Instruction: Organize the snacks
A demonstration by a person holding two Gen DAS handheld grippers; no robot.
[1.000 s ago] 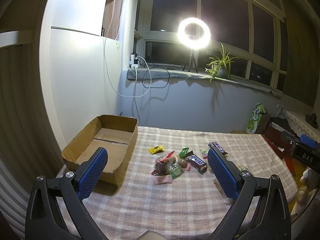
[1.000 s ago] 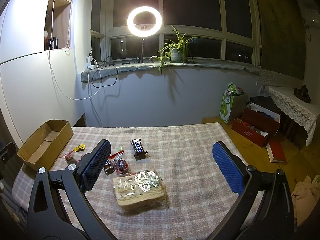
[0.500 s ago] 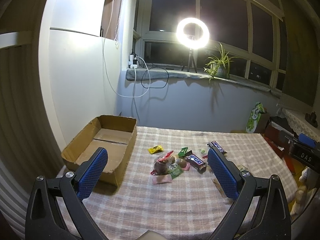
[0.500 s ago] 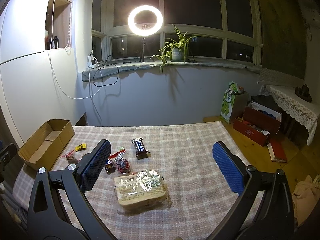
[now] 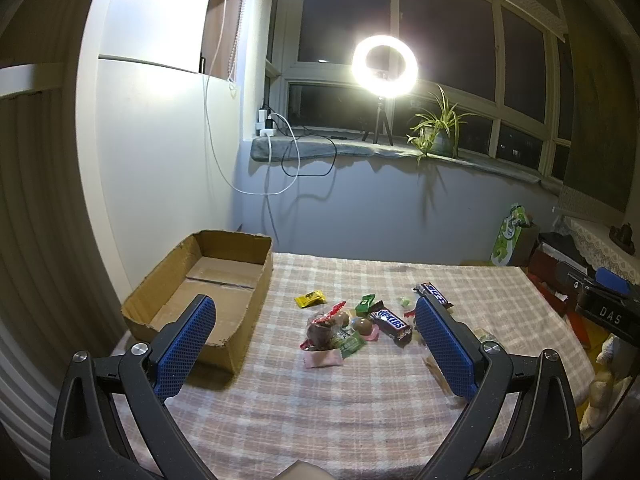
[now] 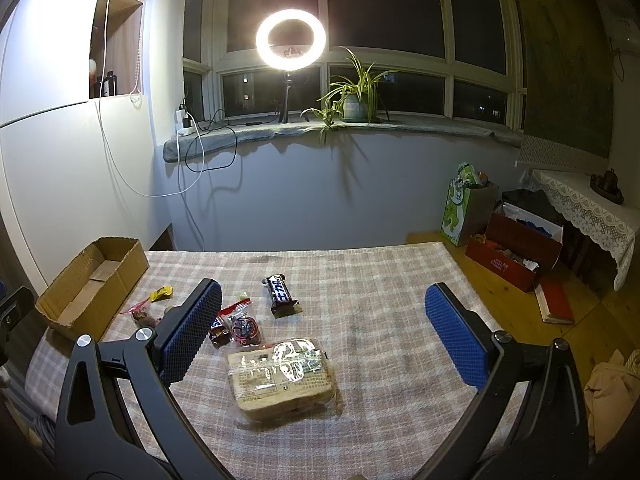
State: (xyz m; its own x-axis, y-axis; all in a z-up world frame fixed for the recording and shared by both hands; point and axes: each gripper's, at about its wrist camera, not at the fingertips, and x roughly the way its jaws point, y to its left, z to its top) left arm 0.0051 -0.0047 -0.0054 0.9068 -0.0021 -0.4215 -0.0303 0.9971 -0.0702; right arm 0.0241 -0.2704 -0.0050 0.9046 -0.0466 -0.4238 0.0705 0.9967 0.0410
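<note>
Left wrist view: the left gripper (image 5: 312,344) hangs wide apart and empty above a checked tablecloth (image 5: 320,408), a heap of snacks (image 5: 352,328) just right of the cardboard box (image 5: 208,296). Right wrist view: the right gripper (image 6: 320,336) is also spread and empty over a wrapped cracker pack (image 6: 280,376), well right of the box (image 6: 92,280).

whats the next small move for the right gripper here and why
Probably lower the right gripper onto the clear-wrapped cracker pack: its jaws are open and empty, the pack lies just below and between them on the checked tablecloth, and the cardboard box has nothing in it.
</note>
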